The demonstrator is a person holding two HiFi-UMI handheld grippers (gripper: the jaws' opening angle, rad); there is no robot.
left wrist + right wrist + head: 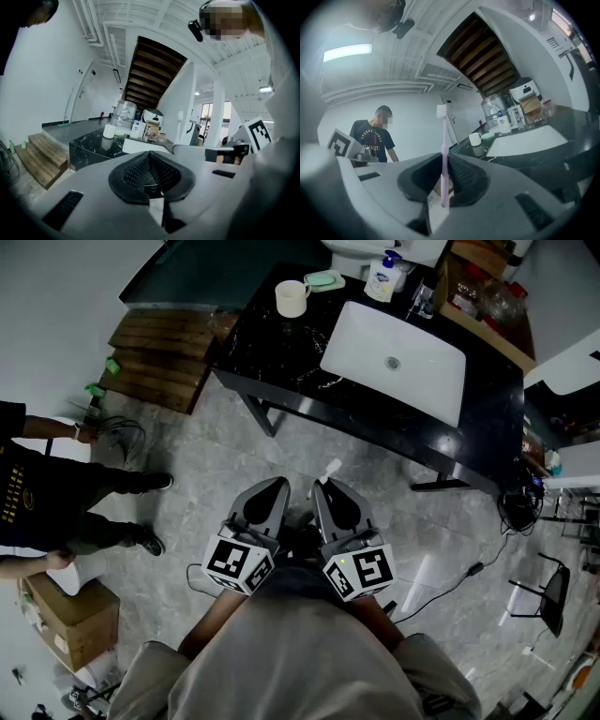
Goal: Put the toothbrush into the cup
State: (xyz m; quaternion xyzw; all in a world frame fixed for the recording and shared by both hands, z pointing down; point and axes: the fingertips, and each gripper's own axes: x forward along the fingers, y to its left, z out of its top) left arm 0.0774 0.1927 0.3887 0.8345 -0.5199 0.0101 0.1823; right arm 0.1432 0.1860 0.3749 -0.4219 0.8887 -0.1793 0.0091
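Right gripper (444, 180) fingers (464, 177) tight on the toothbrush (443, 145) — left gripper (150, 172) fingers (129, 174) together, empty.

The black counter (274, 345) carries a cup (292, 298), soap dish (323, 280) and sink basin (394, 360).

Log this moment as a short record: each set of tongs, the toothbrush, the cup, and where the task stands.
left tongs: shut, nothing between them
right tongs: shut on the pink-handled toothbrush, which stands upright with its white head on top
cup: cream ceramic mug, upright near the far left corner of the black marble counter, left of the white rectangular sink basin
position: both tongs are held over the grey tiled floor, short of the counter
task state: toothbrush gripped, not yet in the mug
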